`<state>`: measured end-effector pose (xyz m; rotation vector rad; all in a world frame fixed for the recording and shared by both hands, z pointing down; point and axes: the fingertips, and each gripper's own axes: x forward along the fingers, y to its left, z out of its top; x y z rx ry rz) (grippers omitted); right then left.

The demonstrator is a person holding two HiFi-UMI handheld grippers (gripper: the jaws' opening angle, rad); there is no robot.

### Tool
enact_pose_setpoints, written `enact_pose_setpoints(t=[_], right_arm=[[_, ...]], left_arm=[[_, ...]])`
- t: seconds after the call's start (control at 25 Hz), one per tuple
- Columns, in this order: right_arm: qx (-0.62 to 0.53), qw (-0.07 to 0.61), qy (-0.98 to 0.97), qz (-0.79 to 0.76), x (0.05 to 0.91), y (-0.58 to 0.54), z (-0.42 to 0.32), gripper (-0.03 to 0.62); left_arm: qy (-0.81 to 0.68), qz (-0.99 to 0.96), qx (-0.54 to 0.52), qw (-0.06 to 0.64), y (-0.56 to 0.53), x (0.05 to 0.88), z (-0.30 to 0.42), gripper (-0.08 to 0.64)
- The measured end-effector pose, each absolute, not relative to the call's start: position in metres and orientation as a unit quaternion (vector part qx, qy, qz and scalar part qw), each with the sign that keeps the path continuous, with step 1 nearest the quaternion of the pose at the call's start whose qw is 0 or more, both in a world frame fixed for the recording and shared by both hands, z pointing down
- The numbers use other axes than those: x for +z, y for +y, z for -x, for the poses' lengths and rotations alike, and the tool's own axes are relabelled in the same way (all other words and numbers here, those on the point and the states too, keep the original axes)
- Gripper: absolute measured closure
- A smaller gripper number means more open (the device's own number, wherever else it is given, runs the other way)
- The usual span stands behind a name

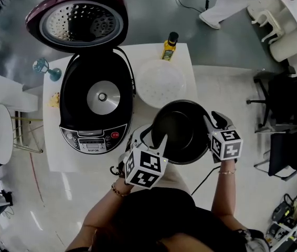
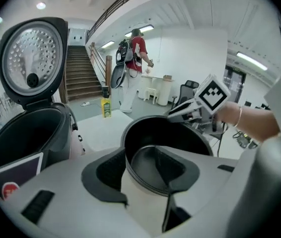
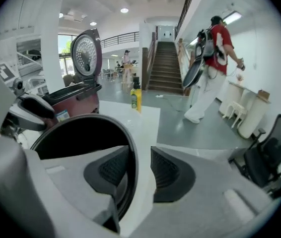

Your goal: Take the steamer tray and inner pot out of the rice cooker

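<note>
Straddling the black inner pot's (image 1: 180,133) rim, the left gripper (image 2: 143,162) has its jaws partly apart and not pressing. The right gripper (image 3: 141,170) does the same on the opposite side. The pot stands on the white surface (image 1: 54,140), just right of the open rice cooker (image 1: 93,109). The white steamer tray (image 1: 161,83) lies just behind it, with a yellow bottle (image 1: 169,46) beyond at the far edge.

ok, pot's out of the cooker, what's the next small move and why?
Probably lift both grippers clear of the pot. The left gripper and right gripper straddle its rim with jaws open, not pinching, and the steamer tray lies on the table beside the cooker.
</note>
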<state>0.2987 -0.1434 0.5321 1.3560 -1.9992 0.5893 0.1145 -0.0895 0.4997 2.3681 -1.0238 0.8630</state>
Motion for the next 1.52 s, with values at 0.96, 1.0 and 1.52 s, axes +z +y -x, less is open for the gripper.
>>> enact_pose_setpoints(t=[0.96,1.0,1.52], right_arm=[[0.03,-0.028,-0.851,-0.523,0.297,-0.087,-0.194,0.586],[0.033,-0.037,-0.856,-0.514,0.293,-0.085,-0.187,0.586],[0.026,-0.042,-0.871,-0.489,0.282,-0.071,-0.156,0.586]], left_arm=[[-0.573,-0.815,0.038,0.078,-0.051,0.308,0.091,0.537],[-0.583,-0.808,0.037,0.07,-0.047,0.304,0.1,0.537],[-0.641,-0.763,0.069,0.044,-0.018,0.317,0.147,0.537]])
